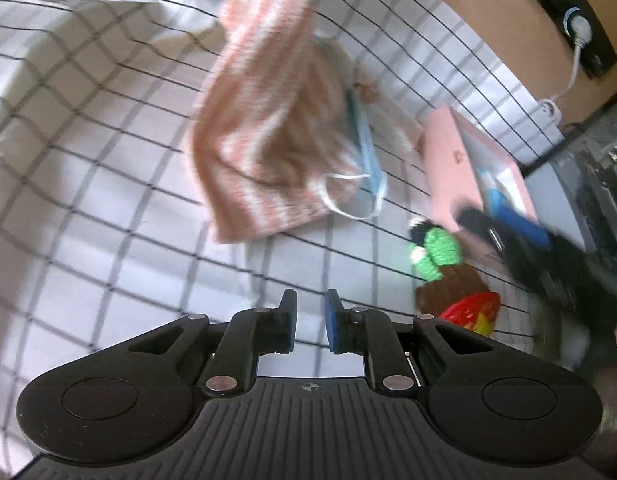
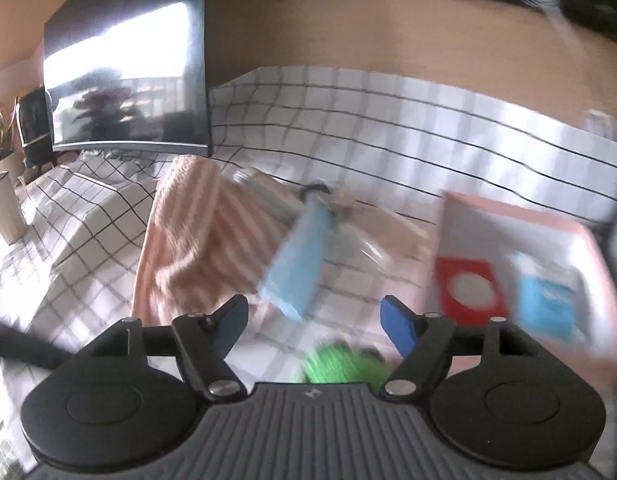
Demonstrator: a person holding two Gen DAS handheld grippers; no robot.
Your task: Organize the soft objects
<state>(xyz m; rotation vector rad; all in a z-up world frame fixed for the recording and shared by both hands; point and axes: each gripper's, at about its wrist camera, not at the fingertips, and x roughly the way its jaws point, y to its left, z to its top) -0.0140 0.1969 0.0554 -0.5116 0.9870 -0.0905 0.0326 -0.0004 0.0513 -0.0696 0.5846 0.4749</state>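
A pink-and-white striped towel [image 1: 264,132] [image 2: 188,236] lies crumpled on the checked sheet [image 1: 108,200]. A blue face mask [image 1: 368,160] [image 2: 300,256] rests against its right edge. A knitted green cactus toy [image 1: 436,252] in a brown pot lies right of my left gripper [image 1: 310,312], which is shut and holds nothing. My right gripper [image 2: 314,320] is open. It hovers over the blurred green toy [image 2: 340,364], which is not between its pads. In the left wrist view it is a dark blur beside the pink box [image 1: 448,160].
The pink box [image 2: 508,208] holds a red card and blue packets. A dark screen [image 2: 128,80] stands at the back left, with a pale cup [image 2: 4,208] further left. A plugged-in socket [image 1: 576,28] hangs on the tan wall. Dark gear [image 1: 588,184] sits at the right.
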